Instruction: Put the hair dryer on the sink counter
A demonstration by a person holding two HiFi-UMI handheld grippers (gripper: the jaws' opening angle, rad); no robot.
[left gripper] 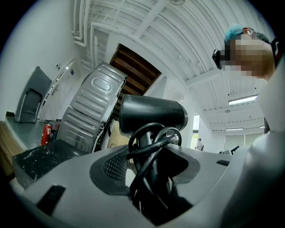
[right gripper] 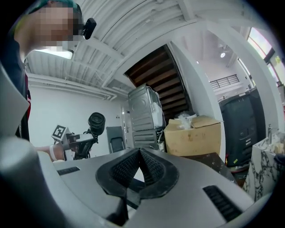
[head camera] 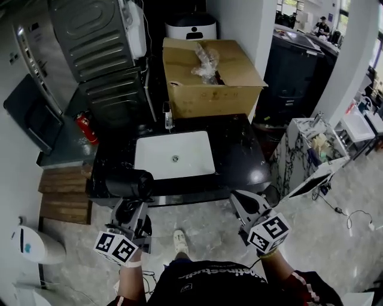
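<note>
Hair dryer (left gripper: 151, 115) handle mostly behind coiled cord (left gripper: 148, 146)

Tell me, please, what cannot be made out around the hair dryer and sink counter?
Hair dryer handle, left gripper view: buried under its coiled cord.
Sink counter front left edge, head view: covered by the hair dryer.
Small item behind the basin, head view: too small to identify.

hair dryer (head camera: 133, 182): black | sink basin (head camera: 161, 160): white | counter (head camera: 239, 156): black | box (head camera: 209, 98): brown | extinguisher (head camera: 87, 128): red

- Head view: daylight enters from windows (head camera: 289, 6) at 1 o'clock; the 9 o'clock side is dim; a glare patch lies on the sink counter (head camera: 239, 149).
- Gripper views: fisheye bending, black vignetted corners; the ceiling lamp (left gripper: 242, 100) glows at 3 o'clock.
</note>
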